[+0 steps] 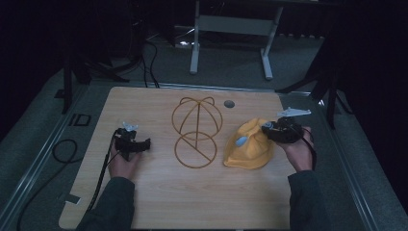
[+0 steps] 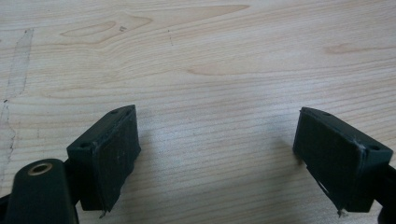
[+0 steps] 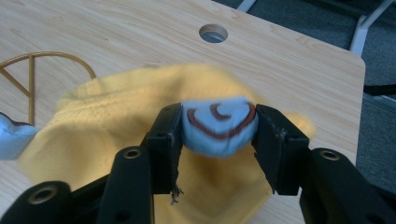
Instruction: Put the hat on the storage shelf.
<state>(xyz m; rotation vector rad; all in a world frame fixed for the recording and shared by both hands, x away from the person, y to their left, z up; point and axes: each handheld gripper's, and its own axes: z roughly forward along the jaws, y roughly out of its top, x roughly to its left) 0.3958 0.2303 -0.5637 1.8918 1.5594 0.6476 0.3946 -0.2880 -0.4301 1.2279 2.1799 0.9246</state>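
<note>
A yellow soft hat (image 1: 250,144) lies crumpled at the right of the wooden table (image 1: 159,192). In the right gripper view a blue stuffed ear (image 3: 218,126) with brown curved lines sits between the two black jaws and touches both pads; the hat (image 3: 107,121) hangs blurred beneath it. My right gripper (image 1: 267,127) (image 3: 218,112) reaches onto the hat's far right side. A second blue ear (image 1: 241,141) (image 3: 11,140) lies on the hat's left side. My left gripper (image 1: 143,143) (image 2: 217,114) rests low at the table's left, jaws wide apart over bare wood.
A gold wire hat stand (image 1: 197,132) (image 3: 32,70) lies flat in the middle of the table, between the two grippers. A round cable hole (image 1: 229,103) (image 3: 213,33) sits near the far edge. A grey metal frame (image 1: 231,29) stands on the floor beyond the table.
</note>
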